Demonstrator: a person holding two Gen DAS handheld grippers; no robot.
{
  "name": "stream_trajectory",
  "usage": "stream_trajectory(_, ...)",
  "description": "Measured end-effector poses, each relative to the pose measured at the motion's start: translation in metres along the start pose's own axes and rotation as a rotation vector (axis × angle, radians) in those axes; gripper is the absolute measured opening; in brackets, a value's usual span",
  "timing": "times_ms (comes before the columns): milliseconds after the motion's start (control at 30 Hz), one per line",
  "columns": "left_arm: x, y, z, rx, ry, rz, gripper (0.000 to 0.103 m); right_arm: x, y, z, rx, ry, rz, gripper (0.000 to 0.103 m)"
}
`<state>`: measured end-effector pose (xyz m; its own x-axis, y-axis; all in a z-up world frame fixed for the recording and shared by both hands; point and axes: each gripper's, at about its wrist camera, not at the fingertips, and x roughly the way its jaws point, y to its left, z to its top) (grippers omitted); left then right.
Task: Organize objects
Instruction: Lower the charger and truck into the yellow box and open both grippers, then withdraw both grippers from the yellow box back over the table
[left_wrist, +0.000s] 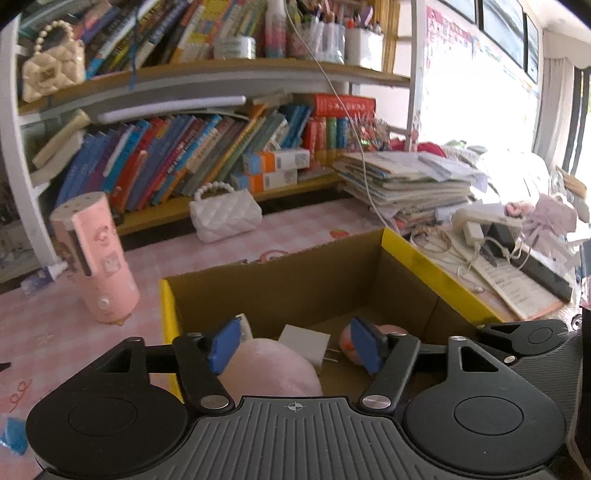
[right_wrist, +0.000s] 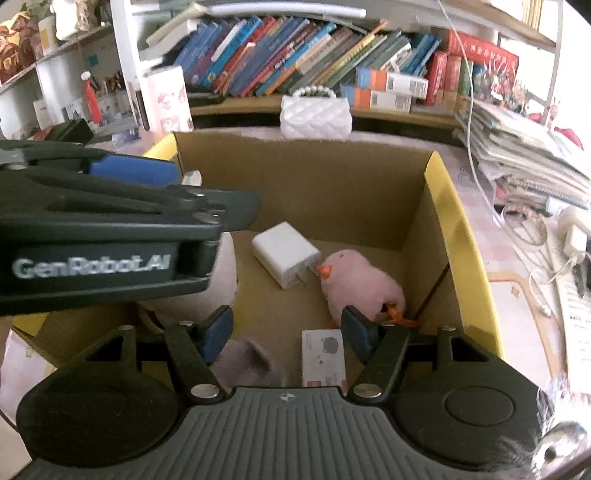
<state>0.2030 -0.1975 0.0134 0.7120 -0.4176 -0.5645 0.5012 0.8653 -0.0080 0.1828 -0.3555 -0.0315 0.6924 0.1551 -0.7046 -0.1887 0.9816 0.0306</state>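
Observation:
A cardboard box (right_wrist: 436, 206) with yellow flaps stands on the pink desk; it also shows in the left wrist view (left_wrist: 280, 280). Inside lie a white charger (right_wrist: 286, 253), a pink plush duck (right_wrist: 360, 282), a small card box (right_wrist: 323, 356), a grey soft item (right_wrist: 245, 360) and a pale pink plush (left_wrist: 266, 363). My left gripper (left_wrist: 297, 345) is open and empty over the box's left side, above the pale plush; its body shows in the right wrist view (right_wrist: 110, 221). My right gripper (right_wrist: 286, 332) is open and empty above the box's near edge.
A white quilted purse (right_wrist: 316, 114) sits behind the box, also in the left wrist view (left_wrist: 225, 214). A pink cylinder (left_wrist: 96, 258) stands at the left. Bookshelves (left_wrist: 207, 155) run along the back. A paper stack (left_wrist: 406, 181) and a power strip (left_wrist: 484, 221) with cables lie at the right.

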Motion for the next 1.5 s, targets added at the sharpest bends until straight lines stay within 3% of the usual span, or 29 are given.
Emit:
stream_trajectory(200, -0.033, 0.006, -0.004, -0.035, -0.061, 0.03, 0.081, -0.024, 0.005, -0.004, 0.006, -0.088, -0.036, 0.063)
stream_trajectory(667, -0.103, 0.021, -0.041, -0.078, -0.105, 0.007, 0.084, -0.097, 0.013, -0.035, 0.121, -0.234, -0.209, 0.063)
stream_trajectory(967, -0.13, 0.033, -0.084, -0.091, -0.045, -0.003, 0.085, -0.114, 0.04, -0.07, 0.187, -0.148, -0.268, 0.063)
stream_trajectory(1500, -0.178, 0.067, -0.15, -0.102, 0.103, 0.053, 0.085, -0.123, 0.13, -0.12, 0.158, -0.019, -0.224, 0.063)
